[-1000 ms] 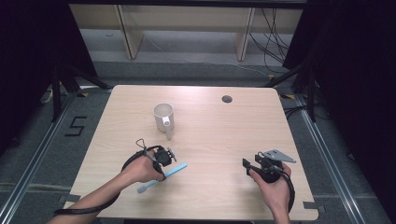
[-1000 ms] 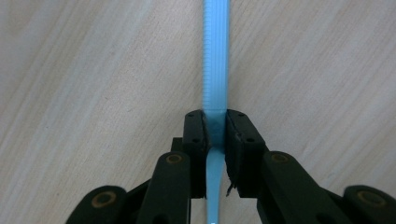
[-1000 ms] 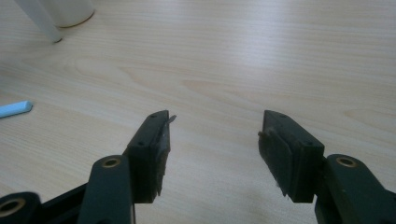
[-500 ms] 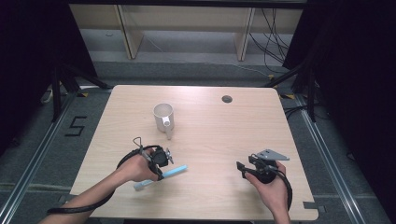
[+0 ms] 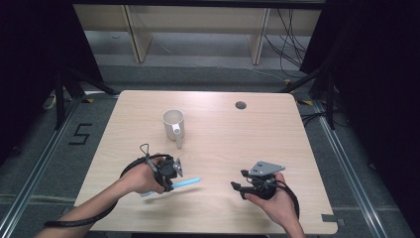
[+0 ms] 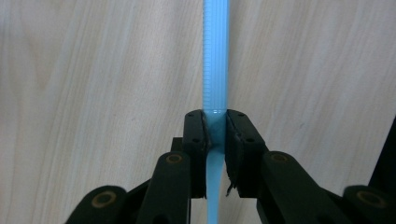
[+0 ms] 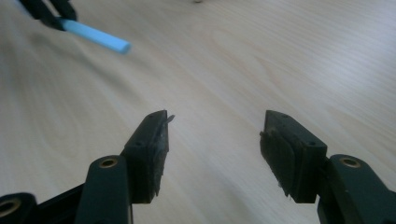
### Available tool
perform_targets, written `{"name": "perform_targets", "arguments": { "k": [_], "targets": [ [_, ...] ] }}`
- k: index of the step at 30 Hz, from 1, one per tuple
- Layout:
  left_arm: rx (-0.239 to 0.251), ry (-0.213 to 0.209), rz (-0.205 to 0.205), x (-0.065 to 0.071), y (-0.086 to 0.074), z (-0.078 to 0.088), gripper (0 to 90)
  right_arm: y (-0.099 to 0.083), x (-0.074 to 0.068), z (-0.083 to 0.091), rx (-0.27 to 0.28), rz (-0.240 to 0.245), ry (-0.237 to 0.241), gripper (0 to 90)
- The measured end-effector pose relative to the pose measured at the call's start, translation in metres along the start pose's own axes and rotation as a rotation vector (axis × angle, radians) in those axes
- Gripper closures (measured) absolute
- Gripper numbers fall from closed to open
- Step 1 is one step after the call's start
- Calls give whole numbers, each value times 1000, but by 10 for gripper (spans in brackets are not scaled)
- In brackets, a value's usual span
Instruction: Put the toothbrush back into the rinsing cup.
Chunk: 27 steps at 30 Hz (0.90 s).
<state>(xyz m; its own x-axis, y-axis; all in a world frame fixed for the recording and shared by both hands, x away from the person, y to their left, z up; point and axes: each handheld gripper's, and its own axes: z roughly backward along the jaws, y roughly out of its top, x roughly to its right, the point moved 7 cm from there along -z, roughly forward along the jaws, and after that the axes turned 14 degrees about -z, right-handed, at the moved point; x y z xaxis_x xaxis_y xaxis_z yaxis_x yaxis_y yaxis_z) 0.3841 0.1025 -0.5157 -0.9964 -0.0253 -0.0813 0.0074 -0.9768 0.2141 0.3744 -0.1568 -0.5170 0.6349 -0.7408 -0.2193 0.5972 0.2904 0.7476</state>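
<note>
Both your hands have slid toward the near edge since a second ago, and the blue stick has travelled with the left one, keeping its slant.

Your left gripper (image 5: pixel 171 174) is clamped on the light blue plastic stick (image 5: pixel 185 183). In the left gripper view the two jaws press flat against its sides, and the stick (image 6: pixel 215 56) runs straight out from between them, finely ribbed along the stretch beyond the pads and smooth where it passes back through the grip. From the high view one end pokes out to the right of the jaws, while the other end shows under your left hand (image 5: pixel 140 177), close to the wooden table (image 5: pixel 247 144); I cannot tell whether it touches the wood.

Your right gripper (image 5: pixel 237 187) stands wide apart, with nothing between its jaws; in its own view bare wood shows through the gap, and the free end of the stick (image 7: pixel 98 36) appears at the upper left, held by the other gripper's jaws. Your right hand (image 5: pixel 274 200) sits near the front right of the table, well apart from the left.

Farther out, a white mug (image 5: pixel 174 124) stands upright behind your left hand, handle turned toward you. A round cable hole (image 5: pixel 240 105) lies near the far edge.
</note>
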Motion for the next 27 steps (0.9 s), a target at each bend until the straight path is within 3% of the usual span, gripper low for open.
{"name": "perform_targets", "arguments": {
  "k": [1, 2, 6, 8, 9, 11, 22, 25, 27],
  "targets": [
    [6, 0, -8, 0, 1, 1, 781, 0, 0, 0, 0, 0, 0, 422],
    [15, -1, -24, 1, 4, 2, 781, 0, -8, -3, -9, 39, 41, 422],
    [30, 4, -58, 2, 9, 4, 781, -3, -23, -6, -36, 41, 83, 431],
    [34, 0, -76, 4, 12, 5, 781, -1, -27, -9, -27, 107, 107, 434],
    [38, -4, -77, 5, 14, 5, 781, -2, -32, -10, -35, 98, 124, 434],
    [44, -15, -88, 7, 18, 7, 781, 0, -40, -13, -31, 128, 164, 434],
    [37, -34, -165, 16, 30, 9, 781, 5, -56, -24, -24, 196, 229, 430],
    [48, -49, -189, 20, 36, 9, 781, 7, -62, -31, -13, 224, 271, 433],
    [52, -54, -193, 21, 37, 9, 781, 6, -64, -32, -21, 209, 278, 435]
  ]
}}
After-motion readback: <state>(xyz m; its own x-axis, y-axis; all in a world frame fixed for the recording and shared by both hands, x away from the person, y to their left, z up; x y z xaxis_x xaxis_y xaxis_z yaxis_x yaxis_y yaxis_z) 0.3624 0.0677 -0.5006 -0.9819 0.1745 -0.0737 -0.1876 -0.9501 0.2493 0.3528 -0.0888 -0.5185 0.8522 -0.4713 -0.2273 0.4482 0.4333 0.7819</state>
